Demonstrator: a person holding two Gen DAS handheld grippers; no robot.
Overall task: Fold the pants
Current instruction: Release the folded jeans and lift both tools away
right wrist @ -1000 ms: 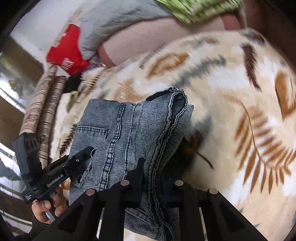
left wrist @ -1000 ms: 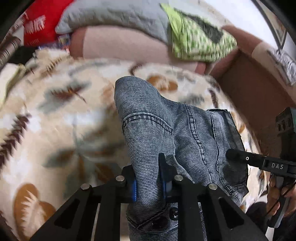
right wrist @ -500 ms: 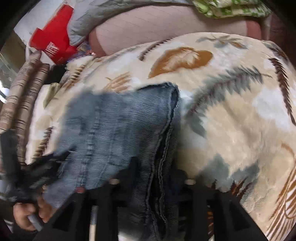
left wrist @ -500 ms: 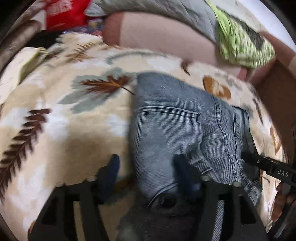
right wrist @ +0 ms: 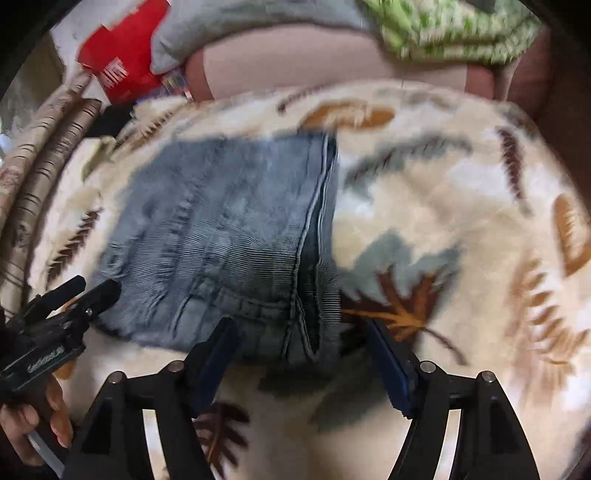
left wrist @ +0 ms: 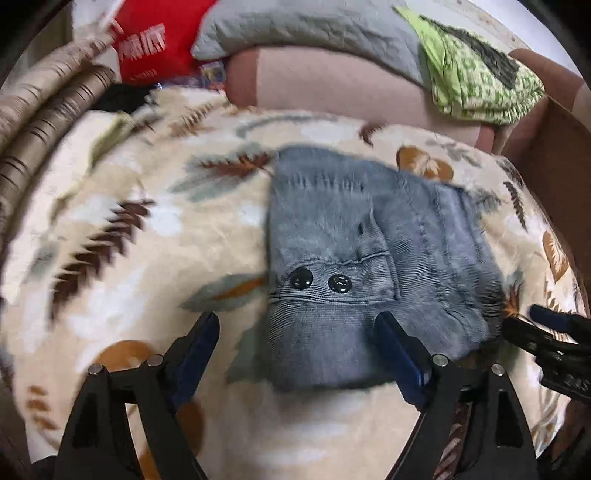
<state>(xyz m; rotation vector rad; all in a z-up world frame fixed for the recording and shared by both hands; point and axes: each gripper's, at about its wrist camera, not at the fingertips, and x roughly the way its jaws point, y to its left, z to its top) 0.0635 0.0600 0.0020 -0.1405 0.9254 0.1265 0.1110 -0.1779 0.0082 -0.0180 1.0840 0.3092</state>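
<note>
On the leaf-print blanket, our folded pants lie flat; we hold the left gripper and right gripper with jaws spread, apparently leaving the fold undisturbed.

Place: a home, a lived-in bedroom or sitting room | Signs: plush leaf-print blanket over a soft surface | grey pillow and green patterned cloth on a pink upholstered backrest | red bag
</note>
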